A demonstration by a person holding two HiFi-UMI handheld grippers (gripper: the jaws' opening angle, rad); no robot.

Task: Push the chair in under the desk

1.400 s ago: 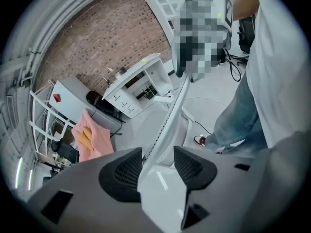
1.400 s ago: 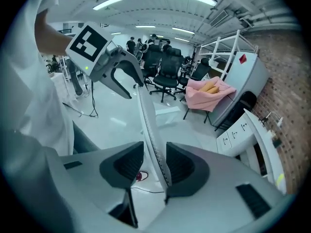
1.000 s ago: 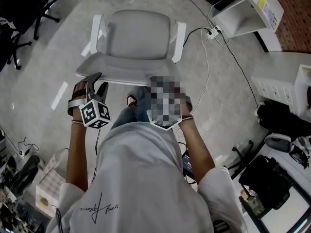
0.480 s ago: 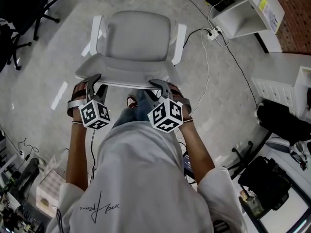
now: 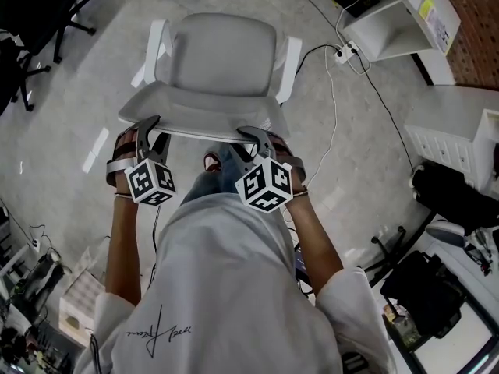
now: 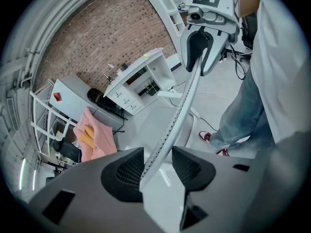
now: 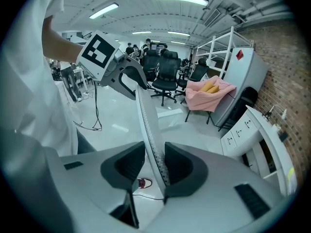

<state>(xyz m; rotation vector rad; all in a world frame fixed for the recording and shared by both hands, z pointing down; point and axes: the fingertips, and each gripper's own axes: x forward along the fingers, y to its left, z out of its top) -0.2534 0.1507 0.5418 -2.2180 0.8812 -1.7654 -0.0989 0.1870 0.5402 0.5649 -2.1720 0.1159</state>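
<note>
Chair push, hold being set; chair not yet under the desk.

Head view: white office chair stands on the floor, well apart from white desk at upper right; left gripper and right gripper sit at backrest top edge, spread apart, probably for a straight shove. Left gripper view: jaws apart, straddling the mesh edge, not clamped. Right gripper view: same; edge lies against one pad, gap at the other; straddling likely suffices for pushing.

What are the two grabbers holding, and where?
Nothing is clamped: the left gripper and right gripper straddle the chair at its back's top edge, jaws open.
</note>
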